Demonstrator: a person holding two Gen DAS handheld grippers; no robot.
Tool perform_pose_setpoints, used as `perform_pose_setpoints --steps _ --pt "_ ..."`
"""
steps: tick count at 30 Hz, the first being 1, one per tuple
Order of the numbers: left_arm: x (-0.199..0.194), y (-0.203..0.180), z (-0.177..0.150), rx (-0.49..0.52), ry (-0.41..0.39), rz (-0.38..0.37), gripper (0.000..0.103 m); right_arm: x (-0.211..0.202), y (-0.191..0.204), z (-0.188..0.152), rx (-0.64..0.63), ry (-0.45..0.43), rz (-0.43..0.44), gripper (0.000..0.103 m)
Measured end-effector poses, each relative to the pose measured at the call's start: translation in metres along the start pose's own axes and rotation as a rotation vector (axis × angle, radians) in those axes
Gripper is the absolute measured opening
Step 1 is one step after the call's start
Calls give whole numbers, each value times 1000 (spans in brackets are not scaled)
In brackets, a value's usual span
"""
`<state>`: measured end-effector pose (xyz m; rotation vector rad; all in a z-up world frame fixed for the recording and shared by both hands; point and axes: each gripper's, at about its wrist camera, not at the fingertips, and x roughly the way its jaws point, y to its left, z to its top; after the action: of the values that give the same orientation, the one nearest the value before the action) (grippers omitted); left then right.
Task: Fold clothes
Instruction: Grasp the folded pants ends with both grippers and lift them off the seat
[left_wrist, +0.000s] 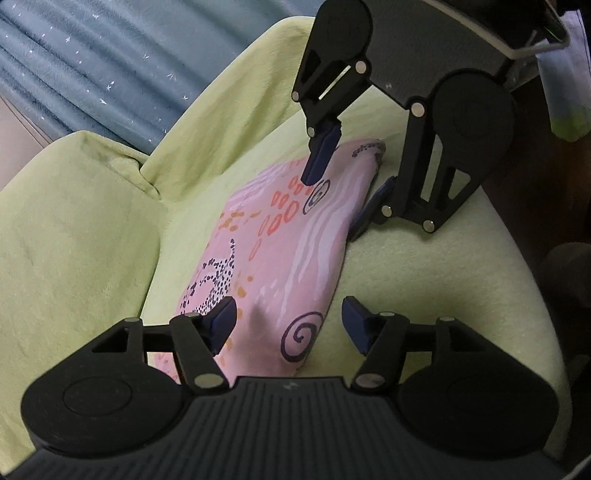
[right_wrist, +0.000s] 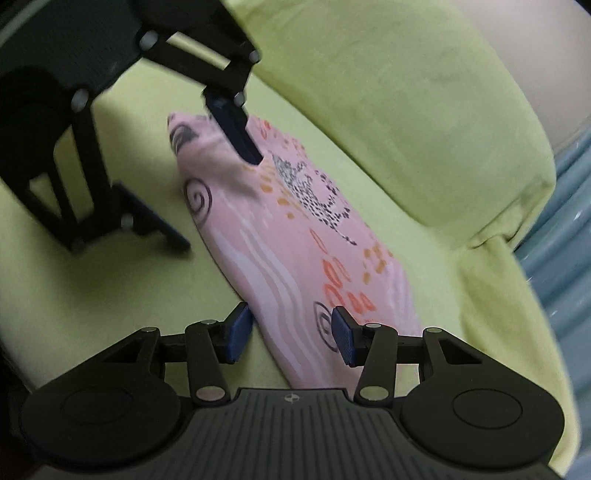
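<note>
The garment (left_wrist: 273, 254), pink with spirals, dots and pale wavy stripes, lies folded into a long narrow strip on the seat of a green sofa (left_wrist: 424, 280). It is the landmark for all positions below.

Left hand-held gripper (left_wrist: 288, 323): positioned at one end of the garment, jaws apart. One blue pad sits over the printed cloth near that end; the other pad is over bare seat cushion just beside the garment's edge. The jaws straddle the end, and no cloth is pinched between them.

Right hand-held gripper (right_wrist: 291, 334): positioned at the opposite end, facing the left unit, jaws apart. One pad is over the seat cushion beside the garment's long edge; the other is over the cloth. In the left wrist view its upper finger touches or hangs just above the garment's top face and its lower finger lies at the garment's side edge; contact cannot be confirmed.

Surroundings: a green back cushion (right_wrist: 424, 110) runs along the garment's far long side, near but apart from it. A blue pleated curtain (left_wrist: 81, 62) hangs beyond the cushions. Each gripper body blocks part of the other's view of the garment end it attends.
</note>
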<state>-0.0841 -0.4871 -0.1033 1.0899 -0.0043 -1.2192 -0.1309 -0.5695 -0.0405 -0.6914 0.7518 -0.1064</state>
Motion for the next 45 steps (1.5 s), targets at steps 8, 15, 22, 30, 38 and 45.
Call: perform_pose_setpoints --steps 8,15,22,30,38,45 --pt "18 2 7 40 -31 49 75 -13 -12 8 72 -28 10 7" --pt "30 20 -15 129 94 118 35 -21 -13 11 81 -34 1 6" --pt "28 14 -27 178 127 117 10 -20 0 14 50 -45 17 24" --pt "26 15 -31 151 123 120 9 -5 27 28 -53 -76 10 31" --pt "26 18 -32 130 115 117 8 12 15 -3 -165 30 -185 29" --pt "28 15 -31 155 124 127 8 22 28 -1 -262 34 -202 20"
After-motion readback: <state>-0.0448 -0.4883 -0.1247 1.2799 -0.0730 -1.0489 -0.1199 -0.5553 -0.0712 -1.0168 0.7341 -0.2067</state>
